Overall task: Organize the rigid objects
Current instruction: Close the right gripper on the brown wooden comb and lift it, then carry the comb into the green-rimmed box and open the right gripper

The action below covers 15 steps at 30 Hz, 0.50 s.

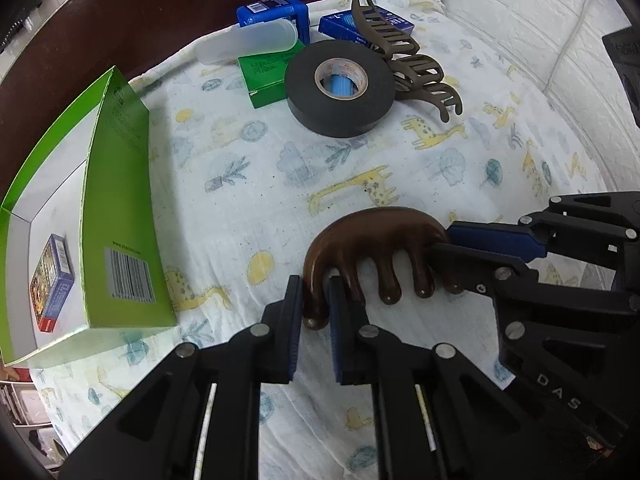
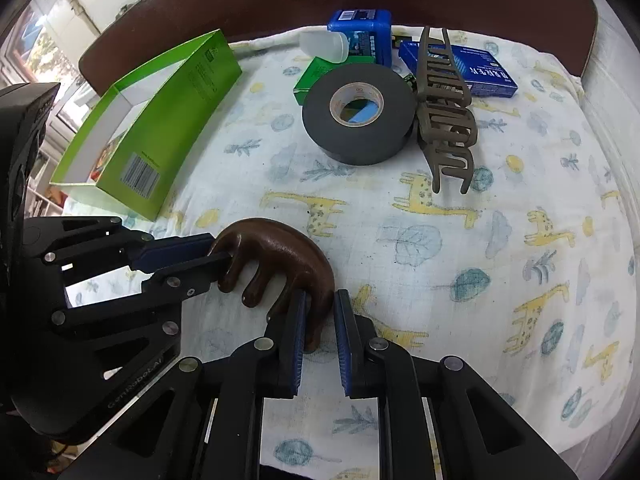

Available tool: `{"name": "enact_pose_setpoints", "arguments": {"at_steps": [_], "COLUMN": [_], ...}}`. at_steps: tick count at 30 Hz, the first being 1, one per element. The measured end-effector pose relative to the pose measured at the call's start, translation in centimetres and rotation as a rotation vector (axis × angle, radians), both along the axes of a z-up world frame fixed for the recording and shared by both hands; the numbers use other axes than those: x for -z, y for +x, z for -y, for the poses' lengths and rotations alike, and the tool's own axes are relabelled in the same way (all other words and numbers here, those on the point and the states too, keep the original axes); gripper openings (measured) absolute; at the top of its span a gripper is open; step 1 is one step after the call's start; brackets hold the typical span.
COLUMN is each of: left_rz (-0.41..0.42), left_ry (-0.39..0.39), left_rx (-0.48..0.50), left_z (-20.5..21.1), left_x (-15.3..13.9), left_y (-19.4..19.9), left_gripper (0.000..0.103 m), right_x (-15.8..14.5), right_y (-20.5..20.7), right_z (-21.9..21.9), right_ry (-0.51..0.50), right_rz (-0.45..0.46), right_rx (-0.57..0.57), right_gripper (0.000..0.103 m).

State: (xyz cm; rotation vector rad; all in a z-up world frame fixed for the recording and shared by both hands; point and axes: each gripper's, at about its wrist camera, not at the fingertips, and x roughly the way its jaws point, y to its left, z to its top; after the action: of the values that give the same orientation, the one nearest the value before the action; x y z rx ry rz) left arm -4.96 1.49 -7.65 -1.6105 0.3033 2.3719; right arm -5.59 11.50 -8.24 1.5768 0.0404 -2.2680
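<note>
A brown wooden comb (image 1: 372, 236) with thick rounded teeth lies on the giraffe-print cloth (image 1: 248, 208), teeth toward me. In the left wrist view my left gripper (image 1: 314, 292) is shut on the comb's left end tooth. My right gripper (image 1: 442, 240) comes in from the right and pinches the other end. The right wrist view shows the same comb (image 2: 276, 244): the right gripper (image 2: 320, 304) is shut on its right end, and the left gripper (image 2: 220, 249) holds the left end.
An open green box (image 1: 120, 200) at the left holds a small card box (image 1: 52, 280). At the back lie a black tape roll (image 1: 340, 88), a brown claw clip (image 1: 416, 68), a green carton (image 1: 264, 72), blue boxes (image 1: 276, 10) and a translucent case (image 1: 248, 42). A white wall (image 1: 520, 8) stands right.
</note>
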Motion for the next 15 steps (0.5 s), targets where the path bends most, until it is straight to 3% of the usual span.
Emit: {"name": "enact_pose_setpoints", "arguments": {"at_steps": [5,10,15], "left_rz": [-0.018,-0.124,-0.215], "left_ry": [0.064,0.051,0.047], "left_rx": [-0.025,-0.043,-0.102], "left_z": [0.9,1.3,4.9], "left_x": [-1.4,-5.1,-8.5], "left_y": [0.6,0.9,1.2], "left_gripper": [0.008,0.008,0.008], "right_x": [-0.7,-3.7,-7.3], "right_y": [0.3,0.7,0.2], "right_z": [-0.6,0.2,2.2], "right_ry": [-0.035,-0.042,-0.093], "right_rz": [-0.024,-0.112,-0.195], "right_rx": [0.023,0.0,-0.03], "right_gripper": [0.017,0.017,0.016]}}
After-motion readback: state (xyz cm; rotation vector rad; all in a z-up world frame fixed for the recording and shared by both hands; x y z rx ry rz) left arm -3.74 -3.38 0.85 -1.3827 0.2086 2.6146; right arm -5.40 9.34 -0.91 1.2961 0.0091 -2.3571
